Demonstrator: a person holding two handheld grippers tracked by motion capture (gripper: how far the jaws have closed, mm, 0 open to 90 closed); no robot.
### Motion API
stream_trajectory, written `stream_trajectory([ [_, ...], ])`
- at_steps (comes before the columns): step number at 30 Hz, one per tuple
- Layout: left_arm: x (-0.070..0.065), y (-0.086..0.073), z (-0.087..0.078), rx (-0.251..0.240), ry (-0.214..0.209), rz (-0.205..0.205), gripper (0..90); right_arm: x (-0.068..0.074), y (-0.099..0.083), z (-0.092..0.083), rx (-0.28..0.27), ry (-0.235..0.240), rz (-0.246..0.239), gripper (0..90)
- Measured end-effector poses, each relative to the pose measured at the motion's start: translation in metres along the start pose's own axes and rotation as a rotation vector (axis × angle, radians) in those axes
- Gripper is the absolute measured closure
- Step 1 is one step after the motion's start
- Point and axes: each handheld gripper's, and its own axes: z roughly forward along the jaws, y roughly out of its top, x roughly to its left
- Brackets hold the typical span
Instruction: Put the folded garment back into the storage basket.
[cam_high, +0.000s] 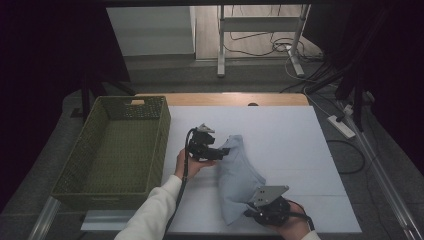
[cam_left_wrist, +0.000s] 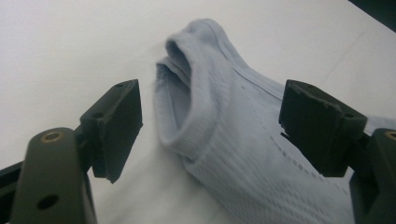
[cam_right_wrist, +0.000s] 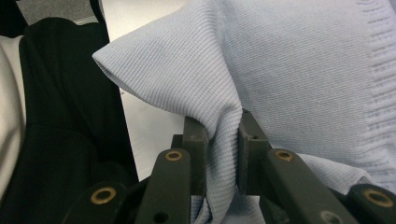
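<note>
A pale blue sweater (cam_high: 237, 177) is laid on a white table (cam_high: 290, 140), near its front edge, around 6 o'clock of the tabletop in the high view. Open white surface is left at 12 and 3 o'clock of the sweater; at 9 o'clock, a green woven basket (cam_high: 115, 150) is set along the table's left edge, well apart from the cloth. The basket is rectangular, with slatted wicker walls and handle slots. The sweater is a fine ribbed knit, soft and crumpled, with a rolled ribbed opening (cam_left_wrist: 180, 93) seen in the left gripper view.

The left gripper (cam_high: 220, 152) is held level, pointed toward 3 o'clock at the sweater's upper left edge; its jaws are spread wide, one on each side of the knit, with the pads not pressed on it. A white sleeve (cam_high: 152, 212) is seen behind it.

The right gripper (cam_high: 255, 207) is held at the sweater's lower right corner, about 5 o'clock, close to the front table edge. Its jaws are clamped on a pinched fold of the sweater, which is gathered between the pads in the right gripper view.
</note>
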Motion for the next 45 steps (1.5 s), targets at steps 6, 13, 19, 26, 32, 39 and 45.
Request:
stream_trajectory([
  [6, 0.008, 0.001, 0.014, 0.025, 0.019, -0.013, 22.1, 0.0, -0.001, 0.002, 0.002, 0.004, -0.001, 77.2],
  [13, 0.01, 0.007, 0.022, 0.052, 0.046, 0.015, 21.7, 0.0, -0.002, 0.002, 0.006, 0.005, -0.001, 77.2],
  [19, 0.014, 0.013, 0.03, 0.067, 0.056, 0.021, 21.7, 0.0, -0.002, 0.002, 0.007, 0.003, -0.004, 77.2],
  [26, 0.016, 0.017, 0.044, 0.097, 0.059, 0.031, 21.7, 0.0, -0.002, 0.002, 0.007, 0.004, -0.006, 77.1],
  [32, 0.015, 0.017, 0.056, 0.132, 0.066, 0.061, 21.3, -0.001, -0.002, 0.001, 0.006, 0.004, -0.007, 77.2],
  [39, 0.017, 0.016, 0.064, 0.153, 0.067, 0.062, 20.4, -0.001, -0.002, 0.001, 0.006, 0.004, -0.007, 77.1],
  [45, 0.019, 0.015, 0.067, 0.158, 0.06, 0.064, 19.8, -0.001, -0.002, 0.001, 0.008, 0.006, -0.007, 77.1],
])
